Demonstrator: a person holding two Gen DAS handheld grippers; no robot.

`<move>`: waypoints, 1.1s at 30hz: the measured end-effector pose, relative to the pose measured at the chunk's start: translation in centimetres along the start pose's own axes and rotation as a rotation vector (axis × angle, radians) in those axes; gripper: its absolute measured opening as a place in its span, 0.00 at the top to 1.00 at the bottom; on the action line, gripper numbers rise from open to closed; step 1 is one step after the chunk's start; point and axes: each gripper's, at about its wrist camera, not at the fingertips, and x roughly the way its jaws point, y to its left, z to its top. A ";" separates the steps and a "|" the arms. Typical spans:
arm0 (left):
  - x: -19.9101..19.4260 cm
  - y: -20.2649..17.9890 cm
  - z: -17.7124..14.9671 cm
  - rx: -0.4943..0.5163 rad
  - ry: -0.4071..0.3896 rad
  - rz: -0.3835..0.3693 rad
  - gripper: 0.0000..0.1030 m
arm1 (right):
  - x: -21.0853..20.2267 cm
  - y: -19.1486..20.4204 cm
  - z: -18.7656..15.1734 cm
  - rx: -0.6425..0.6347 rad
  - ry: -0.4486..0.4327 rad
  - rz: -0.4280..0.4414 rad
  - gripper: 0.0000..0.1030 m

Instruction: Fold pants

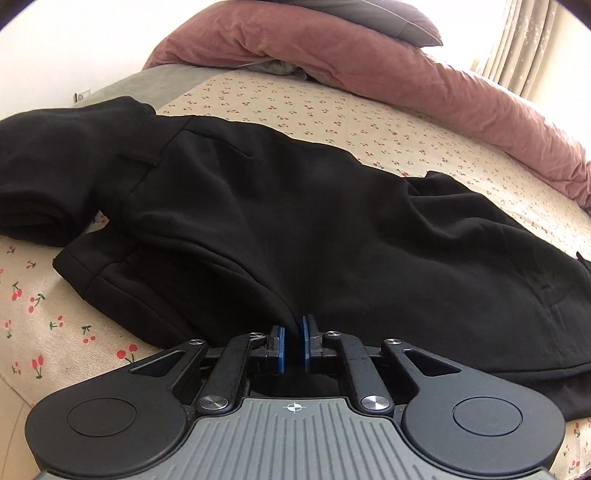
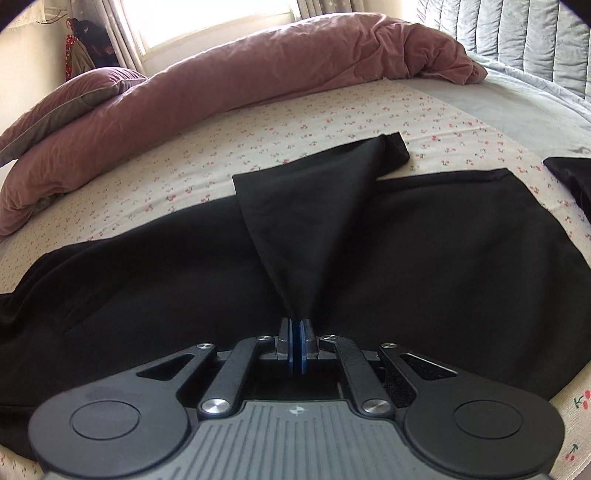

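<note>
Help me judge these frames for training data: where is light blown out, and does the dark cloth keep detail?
Left wrist view: the curtained window top right is overexposed; the black fabric pants keep faint seams and folds. Right wrist view: the window glares white; the pants read nearly uniform black; the edges bend with fisheye distortion.

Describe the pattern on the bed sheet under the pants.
Cream cotton bed sheet printed with small red cherries on green stems; clearest in the left wrist view.

I can read no words or numbers; only a small white crosshair mark sits on my left gripper (image 1: 293, 334) body, behind my jaws.
</note>
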 end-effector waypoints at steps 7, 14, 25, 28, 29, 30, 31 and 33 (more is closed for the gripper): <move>-2.9 -4.0 -0.7 0.131 -0.094 0.044 0.52 | -2.1 -0.2 0.8 -0.014 -0.028 0.010 0.58; -5.5 -11.2 -1.2 0.299 -0.183 -0.124 0.25 | -4.4 -1.3 2.9 0.009 -0.112 0.031 0.34; -1.5 -25.0 -3.0 0.559 -0.147 -0.554 0.16 | -3.0 -2.4 6.4 -0.024 -0.156 0.019 0.24; 0.2 -27.1 -4.2 0.608 -0.112 -0.674 0.17 | -0.6 -1.6 6.4 -0.068 -0.141 0.048 0.24; 0.7 -27.6 -4.8 0.626 -0.098 -0.713 0.17 | 0.2 -1.1 6.3 -0.087 -0.136 0.052 0.24; 1.0 -28.0 -5.3 0.644 -0.089 -0.741 0.19 | 1.1 -0.5 6.2 -0.111 -0.133 0.052 0.26; 1.3 -28.4 -5.8 0.667 -0.082 -0.761 0.19 | 2.0 0.2 6.3 -0.139 -0.126 0.052 0.27; 1.6 -29.0 -6.5 0.712 -0.076 -0.791 0.20 | 3.7 1.9 6.6 -0.207 -0.116 0.055 0.32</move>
